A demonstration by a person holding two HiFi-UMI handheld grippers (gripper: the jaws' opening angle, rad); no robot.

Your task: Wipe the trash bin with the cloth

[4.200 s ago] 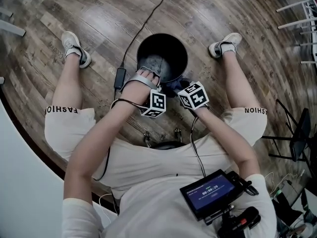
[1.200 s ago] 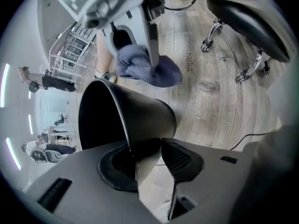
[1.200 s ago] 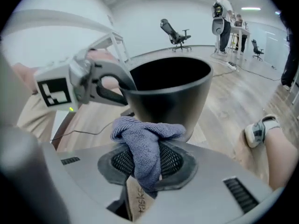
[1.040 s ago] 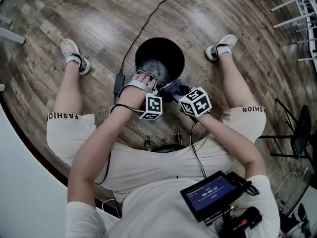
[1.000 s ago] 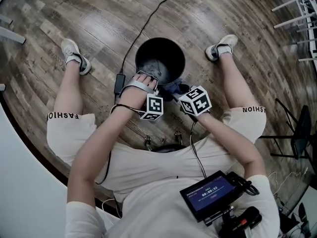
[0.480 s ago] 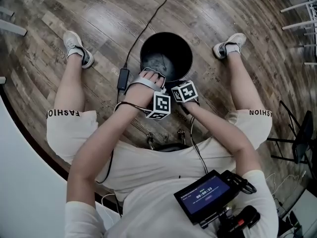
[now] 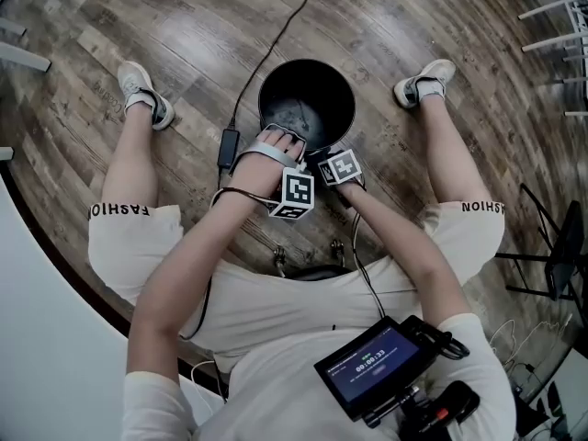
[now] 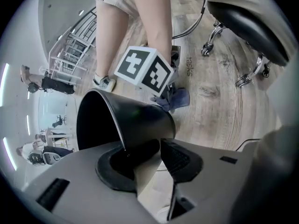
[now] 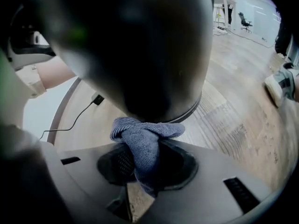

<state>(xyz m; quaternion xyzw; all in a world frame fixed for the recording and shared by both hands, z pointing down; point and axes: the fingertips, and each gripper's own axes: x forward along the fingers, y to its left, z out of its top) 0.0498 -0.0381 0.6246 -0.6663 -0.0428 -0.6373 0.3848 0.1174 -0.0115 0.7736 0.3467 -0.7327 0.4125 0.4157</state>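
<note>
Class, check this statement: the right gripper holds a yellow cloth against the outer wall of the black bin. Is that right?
Not quite. The cloth is blue, not yellow, as the right gripper view shows. The rest stands: the right gripper holds it against the outer wall of the black bin.

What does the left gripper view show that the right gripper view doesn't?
Only the left gripper view: the trash bin's hollow inside, and chair wheels. Only the right gripper view: the right gripper, close up, with its jaws closed on the cloth. Both: the black bin's outside, the blue cloth and the wooden floor.
</note>
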